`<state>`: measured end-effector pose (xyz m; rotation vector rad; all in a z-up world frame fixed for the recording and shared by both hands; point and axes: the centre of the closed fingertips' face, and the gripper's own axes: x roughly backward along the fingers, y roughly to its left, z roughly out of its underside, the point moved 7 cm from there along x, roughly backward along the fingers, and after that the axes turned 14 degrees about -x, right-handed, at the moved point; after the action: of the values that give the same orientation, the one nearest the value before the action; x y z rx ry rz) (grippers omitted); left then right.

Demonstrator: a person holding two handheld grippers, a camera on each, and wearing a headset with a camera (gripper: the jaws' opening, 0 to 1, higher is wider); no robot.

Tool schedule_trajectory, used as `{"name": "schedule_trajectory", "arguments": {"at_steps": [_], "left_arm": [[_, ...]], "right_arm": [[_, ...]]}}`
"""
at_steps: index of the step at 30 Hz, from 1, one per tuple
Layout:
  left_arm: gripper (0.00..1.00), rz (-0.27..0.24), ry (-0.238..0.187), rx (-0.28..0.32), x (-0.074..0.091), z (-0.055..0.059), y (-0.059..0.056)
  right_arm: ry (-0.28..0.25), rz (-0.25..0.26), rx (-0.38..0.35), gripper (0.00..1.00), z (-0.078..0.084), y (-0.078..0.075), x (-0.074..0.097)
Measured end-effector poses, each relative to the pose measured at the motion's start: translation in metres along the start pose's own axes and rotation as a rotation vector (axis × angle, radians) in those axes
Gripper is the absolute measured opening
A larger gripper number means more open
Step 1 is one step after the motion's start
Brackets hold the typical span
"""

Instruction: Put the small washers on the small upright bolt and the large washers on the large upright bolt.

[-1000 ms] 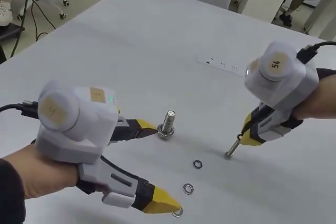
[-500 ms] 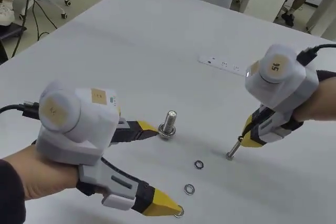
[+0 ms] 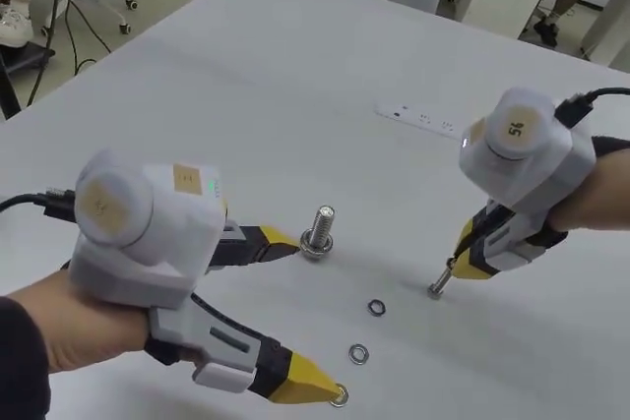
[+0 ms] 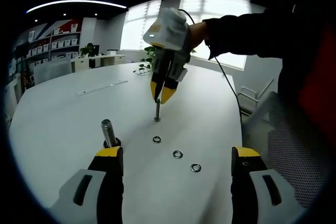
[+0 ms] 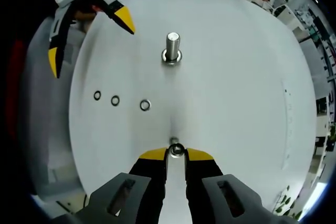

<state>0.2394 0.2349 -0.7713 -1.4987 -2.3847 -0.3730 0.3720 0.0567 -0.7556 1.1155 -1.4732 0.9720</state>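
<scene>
Washers, three of them, are lying in a row toward the near edge of the worktop. Right tongs are clamping a fourth washer over the tip of the small bolt, apparently threading it on; letting go is coming next. Left tongs are gaping apart beside the large bolt.

large bolt left, small bolt right on the tabletop, three washers in a row before them, power strip behind
</scene>
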Motion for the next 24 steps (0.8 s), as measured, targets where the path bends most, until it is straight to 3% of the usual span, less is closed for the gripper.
{"name": "schedule_trajectory", "arguments": {"at_steps": [24], "left_arm": [[0.84, -0.004, 0.011, 0.002, 0.001, 0.002, 0.000]], "right_arm": [[-0.007, -0.025, -0.029, 0.14, 0.006, 0.002, -0.041]]}}
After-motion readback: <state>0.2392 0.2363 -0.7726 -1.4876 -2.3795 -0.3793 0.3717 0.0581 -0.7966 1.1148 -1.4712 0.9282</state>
